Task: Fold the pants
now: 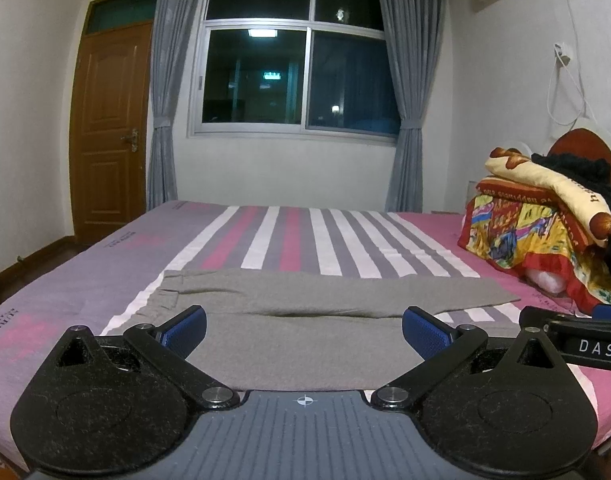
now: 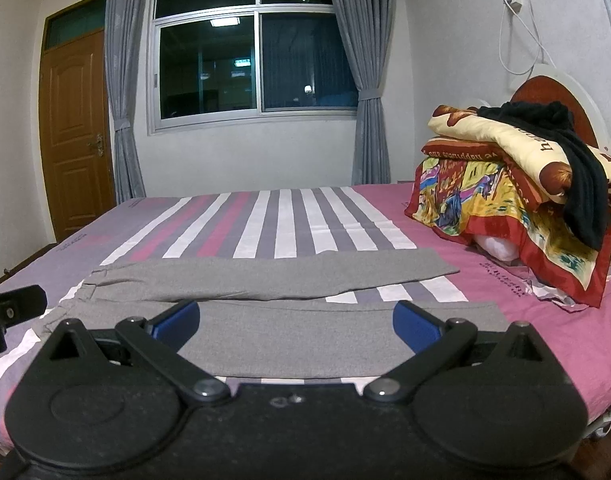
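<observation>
one pair of grey pants (image 1: 305,308) lies flat across the striped bed (image 1: 289,236), its two legs side by side, cuffs toward the left. my left gripper (image 1: 304,332) and right gripper (image 2: 296,326) both hover over the near leg, fingers spread wide, holding nothing. two curtains (image 1: 163,92) flank one window (image 1: 293,60). one blanket pile (image 2: 517,184) sits at the right.

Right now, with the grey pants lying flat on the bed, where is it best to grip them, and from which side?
Probably grip the near leg of the pants along its near edge, coming low from the bed's near side. That leg lies flat directly ahead of both open grippers, left and right; one could take the cuff end at left, the other the opposite end, then lift it over the far leg.
</observation>
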`<action>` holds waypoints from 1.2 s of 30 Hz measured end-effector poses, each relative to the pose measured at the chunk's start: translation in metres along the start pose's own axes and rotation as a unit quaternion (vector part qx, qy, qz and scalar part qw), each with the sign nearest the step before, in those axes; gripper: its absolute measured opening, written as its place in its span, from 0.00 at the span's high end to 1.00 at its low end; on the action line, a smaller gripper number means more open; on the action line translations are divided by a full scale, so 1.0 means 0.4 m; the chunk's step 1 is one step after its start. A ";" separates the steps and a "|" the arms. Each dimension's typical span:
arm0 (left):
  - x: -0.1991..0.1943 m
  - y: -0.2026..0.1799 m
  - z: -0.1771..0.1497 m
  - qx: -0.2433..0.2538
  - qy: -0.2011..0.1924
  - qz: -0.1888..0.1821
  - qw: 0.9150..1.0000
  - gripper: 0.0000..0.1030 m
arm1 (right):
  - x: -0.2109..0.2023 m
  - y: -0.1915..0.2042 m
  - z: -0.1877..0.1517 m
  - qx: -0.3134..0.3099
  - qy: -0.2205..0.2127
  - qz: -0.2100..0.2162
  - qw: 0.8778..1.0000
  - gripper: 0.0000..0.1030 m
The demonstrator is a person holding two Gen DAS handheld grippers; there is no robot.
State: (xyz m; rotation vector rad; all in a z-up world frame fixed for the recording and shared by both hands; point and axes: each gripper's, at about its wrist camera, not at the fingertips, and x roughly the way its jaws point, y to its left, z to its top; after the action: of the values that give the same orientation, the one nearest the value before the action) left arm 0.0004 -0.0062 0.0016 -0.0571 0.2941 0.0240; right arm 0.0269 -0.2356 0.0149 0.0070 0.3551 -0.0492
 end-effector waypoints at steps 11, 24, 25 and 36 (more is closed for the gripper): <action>0.000 0.006 -0.001 0.003 0.001 -0.001 1.000 0.00 | 0.003 0.003 -0.004 -0.001 0.000 0.000 1.000 0.00; -0.008 0.027 -0.009 0.012 0.003 0.002 1.000 0.00 | 0.003 0.013 -0.004 -0.012 0.006 0.003 1.000 0.00; -0.009 0.033 -0.011 0.013 0.003 0.003 1.000 0.00 | 0.001 0.014 -0.005 -0.014 0.006 0.003 1.000 0.00; 0.012 0.056 0.000 0.020 0.010 0.000 1.000 0.00 | 0.009 0.010 -0.010 -0.020 0.014 0.031 0.999 0.00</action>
State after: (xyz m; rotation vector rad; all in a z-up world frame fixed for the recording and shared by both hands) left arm 0.0045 0.0163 -0.0009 -0.0177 0.3136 0.0169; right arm 0.0289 -0.2317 0.0099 -0.0214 0.3836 0.0203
